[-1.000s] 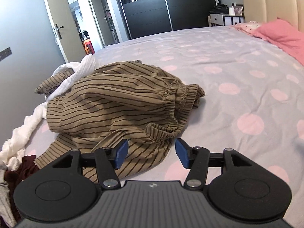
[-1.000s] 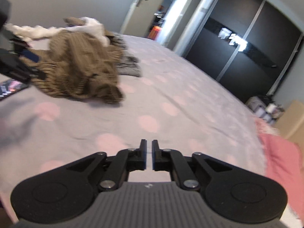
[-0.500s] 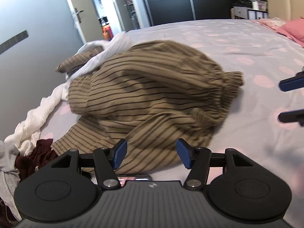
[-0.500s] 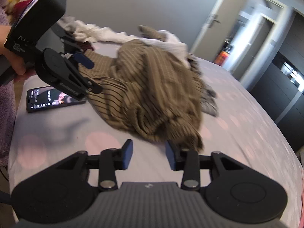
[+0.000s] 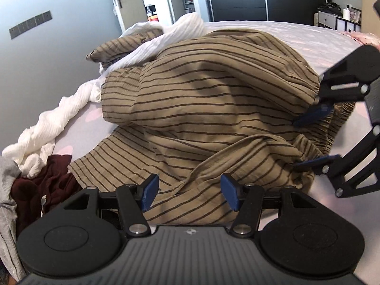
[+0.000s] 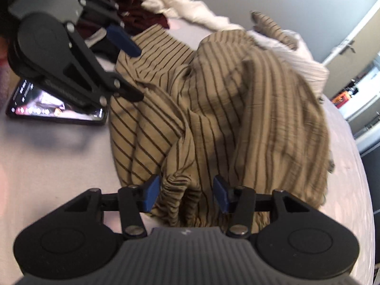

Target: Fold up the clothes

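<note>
Far left on the bed: crumpled dark maroon garment [image 5: 45, 178], twisted white ribbed cloth [image 5: 54, 123] beside it. My left tool [image 5: 188, 192] has its blue pads apart, nothing pinched, over the near hem of the tan brown-striped garment [image 5: 201, 99], which lies bunched mid-bed on the grey pink-dotted bedsheet [image 6: 59, 166]. Black phone with lit screen [image 6: 57, 111] lies on the sheet just beside that hem. My right tool [image 6: 185, 193] straddles the gathered elastic edge at the garment's right end, pads apart, fabric between them, not clamped
</note>
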A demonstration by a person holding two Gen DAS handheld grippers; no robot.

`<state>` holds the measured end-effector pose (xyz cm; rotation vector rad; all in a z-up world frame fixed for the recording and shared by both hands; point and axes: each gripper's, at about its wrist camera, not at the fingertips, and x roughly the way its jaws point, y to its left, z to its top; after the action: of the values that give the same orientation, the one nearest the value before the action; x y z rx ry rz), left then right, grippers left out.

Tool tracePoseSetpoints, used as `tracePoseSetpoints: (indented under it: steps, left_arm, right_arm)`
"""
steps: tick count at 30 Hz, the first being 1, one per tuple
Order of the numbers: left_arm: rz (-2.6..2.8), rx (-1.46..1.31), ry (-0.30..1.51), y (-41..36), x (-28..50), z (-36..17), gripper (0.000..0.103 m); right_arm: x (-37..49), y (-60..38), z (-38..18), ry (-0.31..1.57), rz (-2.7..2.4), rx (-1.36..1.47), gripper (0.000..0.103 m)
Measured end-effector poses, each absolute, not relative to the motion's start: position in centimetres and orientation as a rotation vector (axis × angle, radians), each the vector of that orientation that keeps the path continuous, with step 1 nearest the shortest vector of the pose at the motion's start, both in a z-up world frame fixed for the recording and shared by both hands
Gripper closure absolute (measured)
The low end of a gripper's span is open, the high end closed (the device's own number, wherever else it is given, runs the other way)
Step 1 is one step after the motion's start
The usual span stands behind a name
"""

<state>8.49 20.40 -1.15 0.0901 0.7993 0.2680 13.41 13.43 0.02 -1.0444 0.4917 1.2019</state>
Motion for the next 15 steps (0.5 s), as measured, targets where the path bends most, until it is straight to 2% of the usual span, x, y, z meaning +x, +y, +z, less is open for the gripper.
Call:
tracePoseSetpoints:
  steps: [1, 4, 9, 10, 15]
  left_arm:
    - [0.269, 0.086, 0.798, 20.5, 8.5, -1.1, 0.047]
    - [0.266, 0.086, 0.795, 20.4, 8.5, -1.2, 0.047]
    - [0.252, 0.102, 0.794, 20.0, 8.2, -1.0, 0.047]
    - [0.249, 0.105, 0.79, 19.8, 8.0, -0.9, 0.047]
    - [0.24, 0.159, 0.763, 18.8, 6.8, -0.4, 0.046]
  right_arm:
    - [13.5, 13.5, -0.2, 0.506, 1.214, -1.054, 0.067]
    - [13.1, 12.8, -0.2, 0.514, 1.233, -1.045, 0.082]
    - [11.3, 9.7, 1.2, 0.477, 1.198, -1.017, 0.089]
    - [10.7, 8.8, 1.7, 0.461, 1.185, -1.015, 0.094]
    - [8.3, 3.7, 4.5, 0.406, 1.059, -0.939, 0.095]
